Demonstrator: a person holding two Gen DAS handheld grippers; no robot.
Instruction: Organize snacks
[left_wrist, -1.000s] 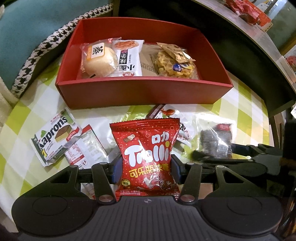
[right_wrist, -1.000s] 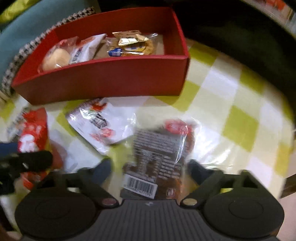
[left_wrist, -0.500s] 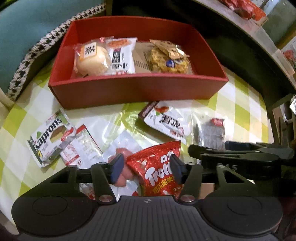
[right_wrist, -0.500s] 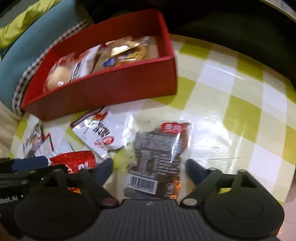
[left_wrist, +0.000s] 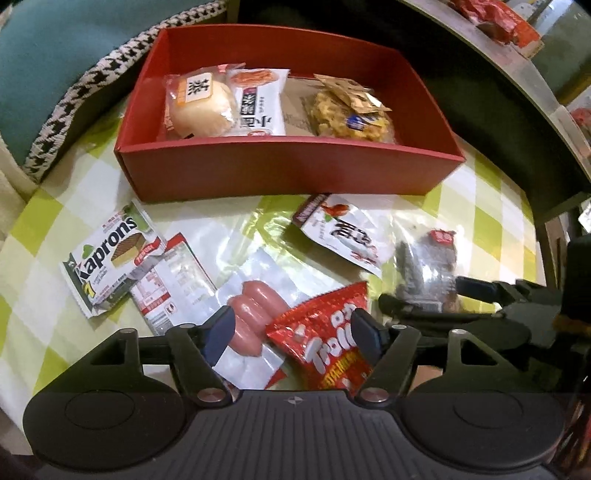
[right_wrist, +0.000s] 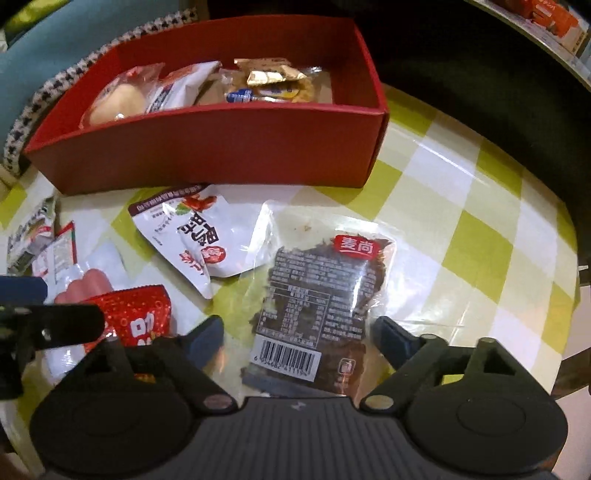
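Both grippers hang wide open: the left gripper straddles the sausage pack and the red Trolli bag on the table; the right gripper brackets the dark snack packet lying flat, untouched.

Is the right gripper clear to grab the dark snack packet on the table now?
Probably yes: the right gripper is open, its fingers either side of the dark snack packet, with nothing lying over it.
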